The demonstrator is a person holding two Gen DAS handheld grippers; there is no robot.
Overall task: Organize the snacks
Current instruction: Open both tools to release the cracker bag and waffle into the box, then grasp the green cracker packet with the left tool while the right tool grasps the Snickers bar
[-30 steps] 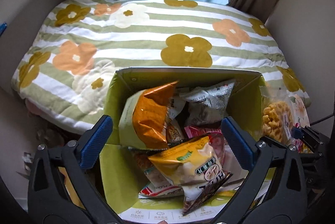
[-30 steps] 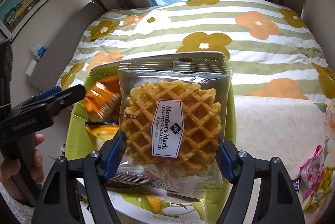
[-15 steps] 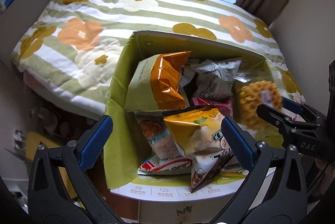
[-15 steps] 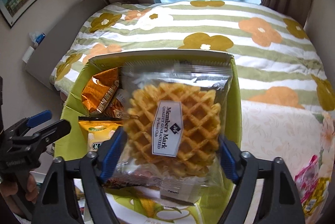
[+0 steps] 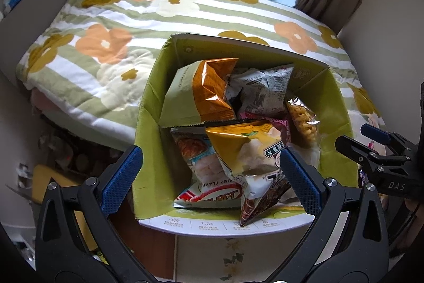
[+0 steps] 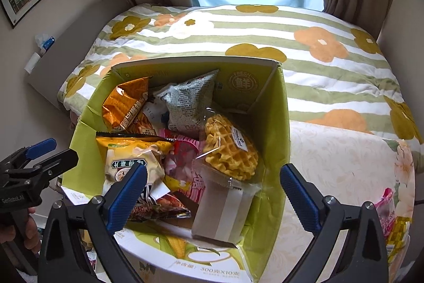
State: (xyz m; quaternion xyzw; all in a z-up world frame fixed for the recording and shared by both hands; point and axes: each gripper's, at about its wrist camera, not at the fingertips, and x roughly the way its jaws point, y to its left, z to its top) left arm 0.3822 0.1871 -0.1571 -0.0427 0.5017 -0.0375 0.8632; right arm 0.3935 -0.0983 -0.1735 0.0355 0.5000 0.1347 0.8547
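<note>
Opening wide over the box, right gripper [image 6: 212, 193] has nothing pressed between its blue pads; jaws spreading at this moment, waffle packet [image 6: 230, 150] lying free below and ahead of them. Packet rests inside green carton [image 6: 275, 124], against the right-hand wall, leaning on the other snack bags, long axis running from near edge toward far right corner. Left gripper [image 5: 209, 182] hovers at the carton's near left corner, jaws apart, empty, above yellow snack bag [image 5: 246, 150]. Loose pink packets [image 6: 389, 211] remain on the table's right edge, outside the carton, just beside the right gripper's outer finger: right hand nearer, judged next pick
</note>
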